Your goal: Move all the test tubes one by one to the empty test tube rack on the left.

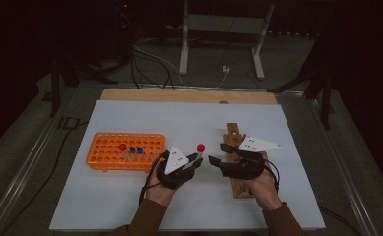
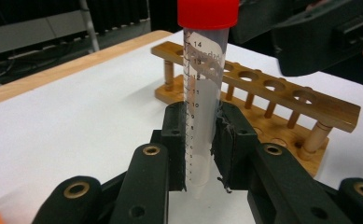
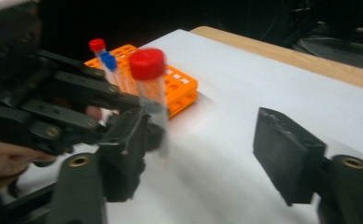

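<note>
Tube [image 2: 201, 107] upright, clamped in left tool [image 2: 200, 144], just beside right tool [image 3: 207, 154], agape, empty.

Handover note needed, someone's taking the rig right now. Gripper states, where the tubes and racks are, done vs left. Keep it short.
Left gripper: shut on the red-capped tube, held upright above the white mat.
Right gripper: open, nothing between its jaws, facing the tube.
Orange rack: at mat's left, holds one red-capped and two blue-capped tubes.
Wooden rack: under the right hand, visible holes vacant.
Done: one tube is in hand.
Left: probably seat it in the wooden rack, then the other three.
</note>
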`<state>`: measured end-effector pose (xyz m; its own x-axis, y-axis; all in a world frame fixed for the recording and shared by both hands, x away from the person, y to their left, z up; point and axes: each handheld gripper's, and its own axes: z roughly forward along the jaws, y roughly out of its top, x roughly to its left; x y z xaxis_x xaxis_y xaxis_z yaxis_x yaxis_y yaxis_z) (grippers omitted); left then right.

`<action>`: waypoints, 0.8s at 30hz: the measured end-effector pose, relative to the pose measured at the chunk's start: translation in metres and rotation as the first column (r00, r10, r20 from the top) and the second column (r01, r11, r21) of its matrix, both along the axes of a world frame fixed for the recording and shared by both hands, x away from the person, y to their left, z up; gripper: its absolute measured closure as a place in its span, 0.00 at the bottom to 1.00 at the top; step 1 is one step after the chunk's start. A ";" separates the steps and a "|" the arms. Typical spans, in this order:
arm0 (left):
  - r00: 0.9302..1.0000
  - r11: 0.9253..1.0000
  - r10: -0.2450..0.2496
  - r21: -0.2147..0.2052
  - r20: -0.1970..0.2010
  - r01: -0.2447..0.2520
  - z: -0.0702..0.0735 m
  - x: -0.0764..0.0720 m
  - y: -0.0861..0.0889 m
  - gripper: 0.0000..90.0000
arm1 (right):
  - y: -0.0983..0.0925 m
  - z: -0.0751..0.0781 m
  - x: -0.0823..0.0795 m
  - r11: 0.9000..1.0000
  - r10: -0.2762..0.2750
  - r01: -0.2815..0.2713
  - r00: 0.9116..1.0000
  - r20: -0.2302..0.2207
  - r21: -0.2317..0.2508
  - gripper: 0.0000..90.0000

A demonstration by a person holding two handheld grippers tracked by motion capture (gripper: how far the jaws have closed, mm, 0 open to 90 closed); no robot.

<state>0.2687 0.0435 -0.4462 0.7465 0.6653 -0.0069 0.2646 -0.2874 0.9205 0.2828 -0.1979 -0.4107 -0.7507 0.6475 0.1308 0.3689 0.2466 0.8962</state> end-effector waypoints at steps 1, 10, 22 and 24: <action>1.000 1.000 0.003 -0.002 0.002 -0.003 0.001 0.000 0.003 0.84 | 0.000 0.000 0.000 1.000 -0.007 0.007 1.000 0.004 -0.002 0.35; 0.999 0.999 0.031 -0.012 0.006 -0.031 0.005 -0.002 0.021 0.84 | -0.008 -0.007 0.007 0.997 -0.073 0.073 0.997 0.019 -0.022 0.17; 0.997 0.995 0.082 -0.054 0.017 -0.081 0.014 -0.004 0.056 0.84 | -0.025 -0.008 0.013 0.991 -0.132 0.132 0.991 0.014 -0.015 0.02; 0.995 0.993 0.097 -0.062 0.020 -0.096 0.016 -0.004 0.064 0.84 | -0.029 -0.009 0.013 0.989 -0.147 0.147 0.989 0.012 -0.014 0.01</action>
